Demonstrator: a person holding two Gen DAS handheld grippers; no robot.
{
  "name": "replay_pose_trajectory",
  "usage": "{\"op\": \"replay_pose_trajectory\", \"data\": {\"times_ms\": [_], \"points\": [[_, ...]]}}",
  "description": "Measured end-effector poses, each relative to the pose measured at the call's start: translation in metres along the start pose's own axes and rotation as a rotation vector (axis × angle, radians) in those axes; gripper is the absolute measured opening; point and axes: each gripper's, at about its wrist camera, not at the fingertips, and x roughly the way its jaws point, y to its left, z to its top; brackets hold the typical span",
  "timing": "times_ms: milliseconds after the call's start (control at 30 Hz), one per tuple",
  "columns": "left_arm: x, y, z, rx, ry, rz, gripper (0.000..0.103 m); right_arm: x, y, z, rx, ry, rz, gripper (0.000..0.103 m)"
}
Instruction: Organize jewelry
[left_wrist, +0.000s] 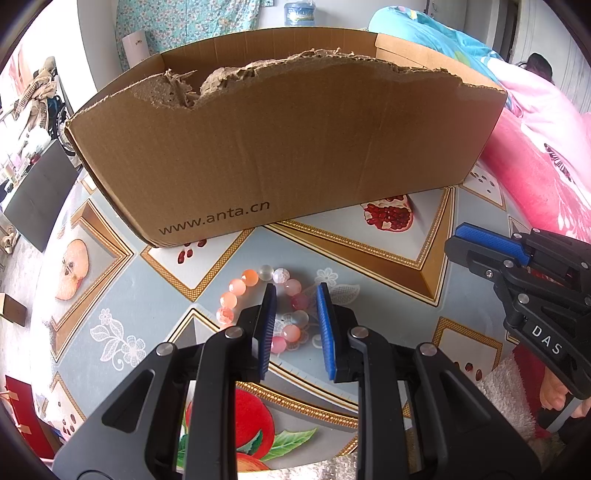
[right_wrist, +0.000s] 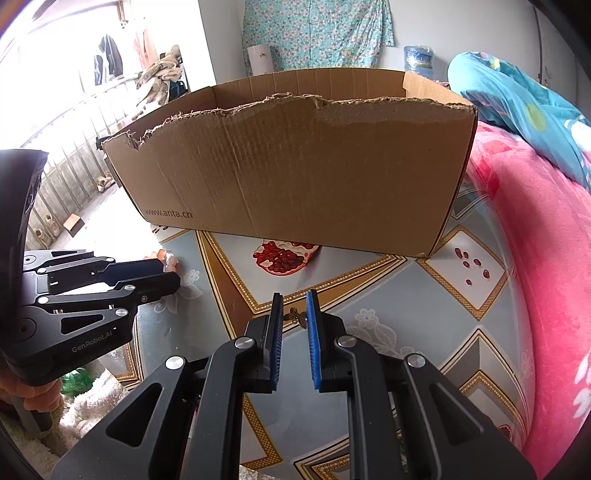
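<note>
A lived-in bedroom: beyond my jaws, a torn cardboard box (right_wrist: 295, 173) on a fruit-print tablecloth (right_wrist: 406, 295); right, pink bedding (right_wrist: 535, 258); behind, floral curtain (right_wrist: 317, 33), perhaps hanging laundry.

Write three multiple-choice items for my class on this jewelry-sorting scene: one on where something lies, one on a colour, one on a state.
1. Where does the bead bracelet lie?
A. inside the cardboard box
B. on the tablecloth in front of the box
C. on the pink blanket

2. What colour are the pads on the left gripper?
A. blue
B. green
C. white

3. What state is the cardboard box in?
A. taped shut
B. flattened
C. open-topped, front edge torn

Answers:
1 B, the beads rest on the fruit-print tablecloth between gripper and box.
2 A, both pads show blue.
3 C, the front wall's top is ragged and the far wall shows behind it.
</note>
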Motion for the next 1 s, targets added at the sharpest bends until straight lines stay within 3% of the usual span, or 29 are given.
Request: {"op": "replay_pose_trajectory", "data": {"times_ms": [300, 467, 567, 700, 1000], "points": [[0.000, 0.000, 0.000, 0.001, -0.005, -0.003, 0.021, -0.006, -0.002, -0.001, 0.014, -0.012, 0.014, 0.013], [-0.002, 0.009, -0.008, -0.002, -0.039, -0.043, 0.020, -0.008, -0.002, -0.001, 0.017, -0.017, 0.016, 0.013], [-0.004, 0.012, -0.012, 0.020, -0.058, -0.033, 0.012, -0.009, -0.003, -0.001, 0.022, -0.021, 0.020, 0.013], [-0.008, 0.026, -0.016, -0.015, -0.061, -0.108, 0.008, -0.011, -0.004, 0.001, 0.030, -0.029, 0.025, 0.013], [-0.051, 0.040, -0.021, 0.014, -0.196, -0.176, 0.008, -0.016, -0.008, 0.005, 0.045, -0.045, 0.045, 0.013]]}}
